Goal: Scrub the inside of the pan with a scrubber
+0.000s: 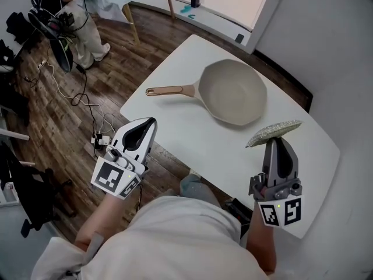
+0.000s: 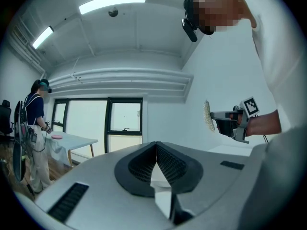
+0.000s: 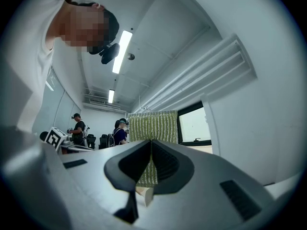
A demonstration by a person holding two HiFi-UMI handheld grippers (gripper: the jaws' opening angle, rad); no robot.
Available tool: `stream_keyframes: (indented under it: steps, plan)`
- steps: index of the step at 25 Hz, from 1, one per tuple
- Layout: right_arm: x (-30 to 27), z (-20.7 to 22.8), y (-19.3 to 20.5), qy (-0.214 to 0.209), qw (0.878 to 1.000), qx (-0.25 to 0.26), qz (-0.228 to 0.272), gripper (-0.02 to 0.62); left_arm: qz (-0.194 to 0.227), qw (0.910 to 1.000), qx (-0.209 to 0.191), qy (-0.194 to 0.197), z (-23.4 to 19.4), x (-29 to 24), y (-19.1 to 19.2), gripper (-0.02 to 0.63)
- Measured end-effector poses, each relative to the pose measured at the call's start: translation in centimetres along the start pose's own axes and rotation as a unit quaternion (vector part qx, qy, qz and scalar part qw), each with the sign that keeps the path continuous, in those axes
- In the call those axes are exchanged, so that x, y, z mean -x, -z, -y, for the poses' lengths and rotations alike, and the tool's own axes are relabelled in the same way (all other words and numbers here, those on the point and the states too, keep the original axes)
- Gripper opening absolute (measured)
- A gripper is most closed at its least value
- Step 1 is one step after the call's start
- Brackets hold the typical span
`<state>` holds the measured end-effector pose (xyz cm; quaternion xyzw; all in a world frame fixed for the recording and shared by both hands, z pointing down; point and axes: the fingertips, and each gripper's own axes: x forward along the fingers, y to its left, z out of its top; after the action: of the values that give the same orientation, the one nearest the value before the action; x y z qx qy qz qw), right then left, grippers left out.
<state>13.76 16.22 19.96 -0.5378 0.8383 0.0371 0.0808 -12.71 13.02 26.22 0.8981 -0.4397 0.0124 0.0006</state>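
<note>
**Head view.** The pan [image 1: 236,92] sits upright on the white counter [image 1: 175,127], with its handle [image 1: 169,90] pointing left. The left gripper [image 1: 149,121] hovers by the counter's near-left edge. Its fingers [image 2: 172,164] are pressed together with nothing between them. The right gripper [image 1: 278,140] is held over the counter's near-right part. Its fingers [image 3: 165,164] clamp one edge of the scrubber [image 1: 274,132], a yellow-green pad that projects past the tips, near the pan but not touching it.
</note>
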Motion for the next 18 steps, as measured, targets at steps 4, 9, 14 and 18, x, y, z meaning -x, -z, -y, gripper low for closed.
stream_keyframes:
  steps: [4, 9, 14, 18]
  plan:
    - [-1.6, 1.7, 0.6, -0.015, 0.999, 0.031, -0.013, 0.025, -0.002, 1.0, -0.004, -0.002, 0.0, -2.6, -0.5, 0.012]
    - [-3.2, 4.1, 1.7, -0.023, 0.999, 0.02, -0.015, 0.025, -0.018, 0.9996, -0.016, -0.017, -0.5, -5.1, 0.4, 0.012]
    - [-4.9, 5.5, 2.6, -0.038, 0.999, 0.015, -0.02, 0.025, -0.017, 0.9992, -0.009, -0.034, -1.5, -7.2, 0.8, 0.012]
    - [-5.0, 6.1, 3.4, -0.041, 0.999, 0.01, -0.028, 0.025, -0.029, 0.9991, -0.01, -0.029, -1.2, -8.0, 1.7, 0.012]
